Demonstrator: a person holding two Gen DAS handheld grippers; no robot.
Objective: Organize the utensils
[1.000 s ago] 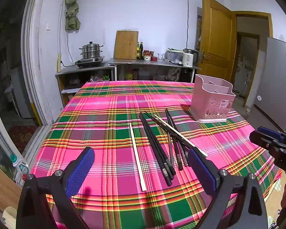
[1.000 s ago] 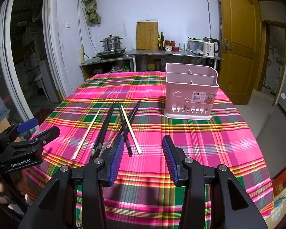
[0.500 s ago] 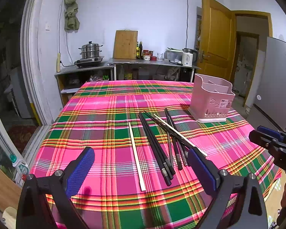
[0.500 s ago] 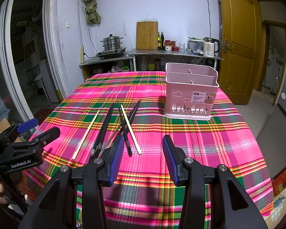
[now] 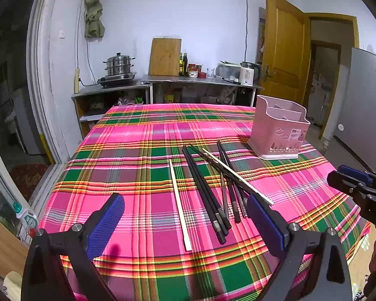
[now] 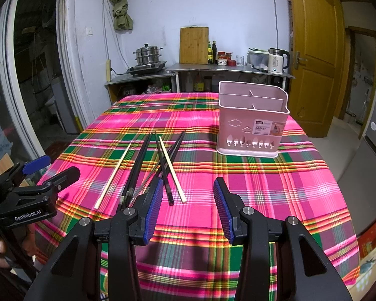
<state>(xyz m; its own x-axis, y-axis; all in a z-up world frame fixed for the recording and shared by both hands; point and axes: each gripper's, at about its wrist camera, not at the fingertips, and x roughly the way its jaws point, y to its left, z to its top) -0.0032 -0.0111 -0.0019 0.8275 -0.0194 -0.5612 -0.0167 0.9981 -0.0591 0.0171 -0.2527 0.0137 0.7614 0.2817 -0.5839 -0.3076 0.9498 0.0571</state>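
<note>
Several black chopsticks [image 5: 205, 188] [image 6: 140, 160] lie in a loose crossed pile on the plaid tablecloth [image 5: 137, 138]. One pale wooden chopstick [image 5: 179, 200] [image 6: 112, 175] lies apart on the left, and another [image 5: 235, 175] [image 6: 171, 168] rests across the black ones. A pink divided utensil basket [image 5: 279, 130] [image 6: 250, 123] stands upright at the right and looks empty. My left gripper [image 5: 184, 205] hangs wide open above the near ends of the chopsticks and holds nothing. My right gripper [image 6: 188, 188] is open just right of the pile, also holding nothing.
The table's near edge runs under both grippers, with floor to the right. A counter [image 6: 213, 66] behind the table holds a steamer pot, a cutting board, bottles and a kettle. A wooden door [image 6: 310, 50] stands at the back right. A grey fridge [image 5: 363, 105] is at the right.
</note>
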